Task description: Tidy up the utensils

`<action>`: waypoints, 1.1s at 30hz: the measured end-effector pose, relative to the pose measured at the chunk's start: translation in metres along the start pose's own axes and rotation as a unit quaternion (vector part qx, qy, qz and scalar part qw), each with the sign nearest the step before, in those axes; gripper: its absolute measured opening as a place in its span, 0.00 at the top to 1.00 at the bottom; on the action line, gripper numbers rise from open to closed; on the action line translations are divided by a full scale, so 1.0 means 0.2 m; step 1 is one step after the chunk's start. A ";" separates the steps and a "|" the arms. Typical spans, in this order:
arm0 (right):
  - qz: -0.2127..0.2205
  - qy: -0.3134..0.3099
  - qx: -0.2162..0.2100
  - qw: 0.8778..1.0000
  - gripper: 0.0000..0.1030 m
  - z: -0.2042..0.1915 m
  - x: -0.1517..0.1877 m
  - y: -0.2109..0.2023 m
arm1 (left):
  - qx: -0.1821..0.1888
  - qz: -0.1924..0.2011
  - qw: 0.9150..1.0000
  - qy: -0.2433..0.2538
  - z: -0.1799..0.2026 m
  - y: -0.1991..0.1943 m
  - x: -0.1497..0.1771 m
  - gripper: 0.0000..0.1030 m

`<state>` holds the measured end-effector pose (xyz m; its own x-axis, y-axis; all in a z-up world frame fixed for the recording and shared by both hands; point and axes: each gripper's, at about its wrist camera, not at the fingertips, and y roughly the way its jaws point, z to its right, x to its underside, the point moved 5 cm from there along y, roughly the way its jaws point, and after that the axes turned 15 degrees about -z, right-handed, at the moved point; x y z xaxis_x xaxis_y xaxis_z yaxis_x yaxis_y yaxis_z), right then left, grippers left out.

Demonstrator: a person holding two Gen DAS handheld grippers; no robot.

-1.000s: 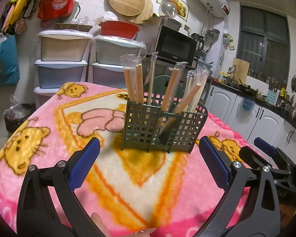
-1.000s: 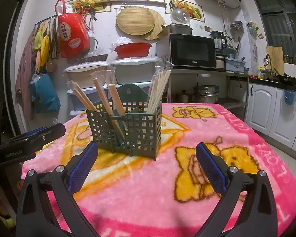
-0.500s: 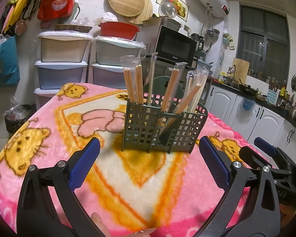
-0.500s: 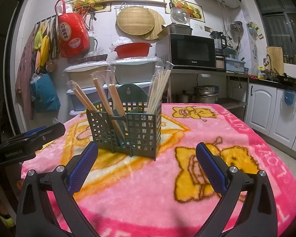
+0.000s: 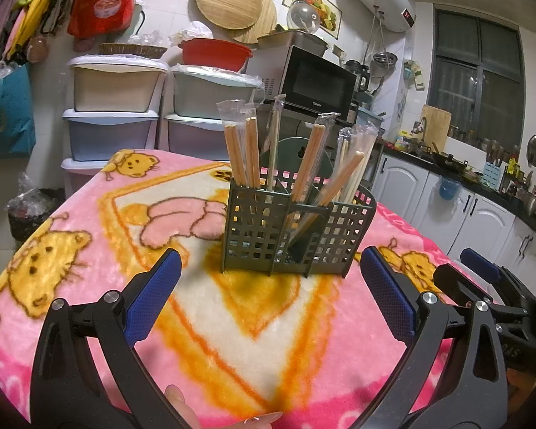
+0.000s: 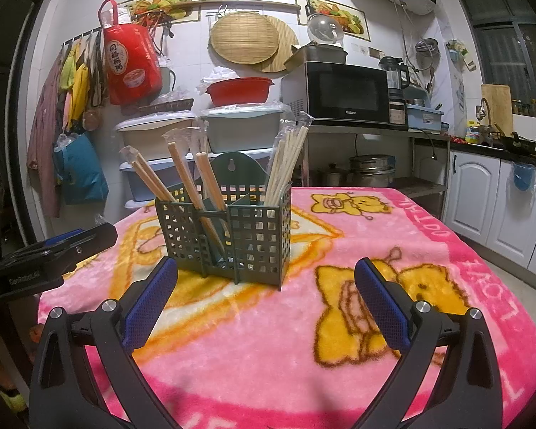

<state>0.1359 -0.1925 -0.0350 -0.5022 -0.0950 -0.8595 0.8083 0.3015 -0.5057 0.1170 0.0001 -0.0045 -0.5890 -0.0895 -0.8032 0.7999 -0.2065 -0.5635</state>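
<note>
Plastic-sleeved chopsticks (image 5: 311, 159) at frame centre looked light, stiff and slippery; you'd pinch one mid-shaft above the caddy (image 5: 296, 228). Left gripper (image 5: 271, 296) and right gripper (image 6: 264, 302) gaped, empty.

Your grey-green lattice caddy (image 5: 296, 232) stands upright on the bench; its compartments hold plastic-wrapped wooden chopsticks (image 5: 244, 153), leaning variously.

Desk (image 5: 89, 214) is fully covered by a pink plush blanket (image 6: 375, 375) with yellow cartoon bears and an orange-outlined cream panel in the middle. Only item standing on it: a dark green grid caddy (image 5: 296, 236), upright, on the cream panel's far part, with wrapped chopsticks (image 6: 286, 161) leaning in its compartments.
</note>
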 end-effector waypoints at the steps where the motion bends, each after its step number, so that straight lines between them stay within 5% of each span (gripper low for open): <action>1: 0.000 0.000 0.000 1.000 0.06 0.00 0.00 0.00 | 0.000 0.000 1.000 -0.001 0.00 0.00 0.00 0.10; 25: -0.008 0.032 0.026 0.999 0.06 0.12 -0.02 -0.01 | -0.016 -0.013 1.000 -0.017 -0.06 -0.04 -0.04 0.10; 30: -0.062 0.063 0.057 0.994 0.06 0.32 -0.10 0.06 | -0.052 -0.030 0.998 -0.025 -0.21 -0.05 -0.13 0.10; 33: -0.132 0.089 0.100 0.982 0.06 0.53 -0.13 0.19 | -0.115 -0.104 0.986 -0.059 -0.47 0.10 -0.18 0.10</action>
<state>0.2120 -0.2784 -0.0387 -0.7342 0.0270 -0.6784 0.6775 0.0943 -0.7295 0.1654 0.0905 -0.0056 -0.7413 -0.1833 -0.6456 0.6578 -0.0078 -0.7531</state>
